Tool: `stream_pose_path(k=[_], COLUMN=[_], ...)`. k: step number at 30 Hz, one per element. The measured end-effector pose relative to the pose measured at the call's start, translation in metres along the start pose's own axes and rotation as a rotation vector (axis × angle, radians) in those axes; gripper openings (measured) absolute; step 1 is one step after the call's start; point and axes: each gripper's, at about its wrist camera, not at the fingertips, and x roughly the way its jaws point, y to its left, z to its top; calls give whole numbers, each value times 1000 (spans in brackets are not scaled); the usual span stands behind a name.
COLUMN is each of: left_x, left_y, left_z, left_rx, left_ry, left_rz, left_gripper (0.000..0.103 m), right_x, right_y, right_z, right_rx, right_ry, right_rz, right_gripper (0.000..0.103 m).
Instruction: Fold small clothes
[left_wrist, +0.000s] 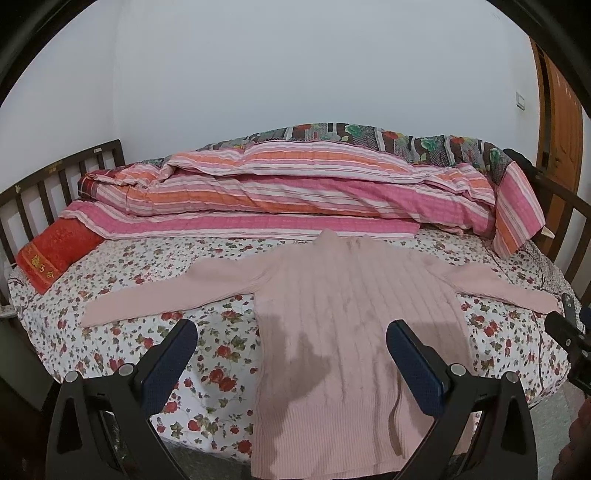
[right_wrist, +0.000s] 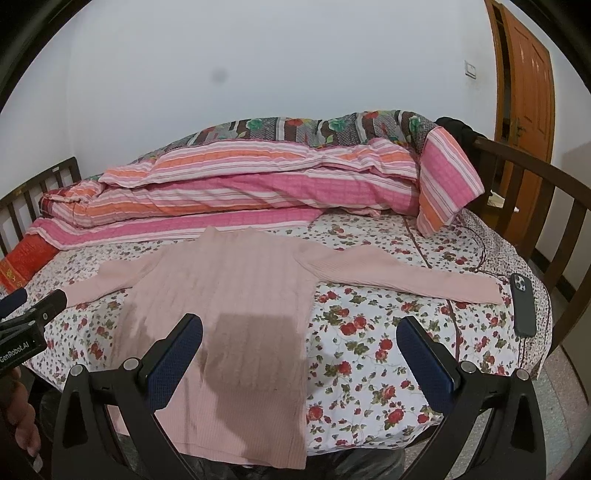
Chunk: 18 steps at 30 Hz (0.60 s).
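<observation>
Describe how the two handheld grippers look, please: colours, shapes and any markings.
Both grippers are alike. The left gripper and the right gripper each have a black frame with triangular cut-outs and round silver pivot bolts. Their fingers carry dark blue pads with a fine dotted texture. In the right wrist view, the left gripper's body shows white lettering, "GenRobot.AI". No cables or sleeves are visible.

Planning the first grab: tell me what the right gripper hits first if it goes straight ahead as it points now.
Probably the floral bedsheet, just right of the pink sweater. The open right gripper straddles the sweater's right edge, so its left finger may touch knit first. Depth is unclear.
</observation>
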Motion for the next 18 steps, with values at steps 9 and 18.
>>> stream_pose_path(k=[9,18], left_x=[2,2], left_y=[1,0], left_z=[1,1], left_rx=[-1,-1], left_ry=[11,11], left_rz=[-6,-4], left_gripper=[103,103], right_x=[2,2], right_y=[0,0], right_z=[-2,-3], right_rx=[5,2], right_ry=[3,6], right_rz=[6,10], right_gripper=[103,103])
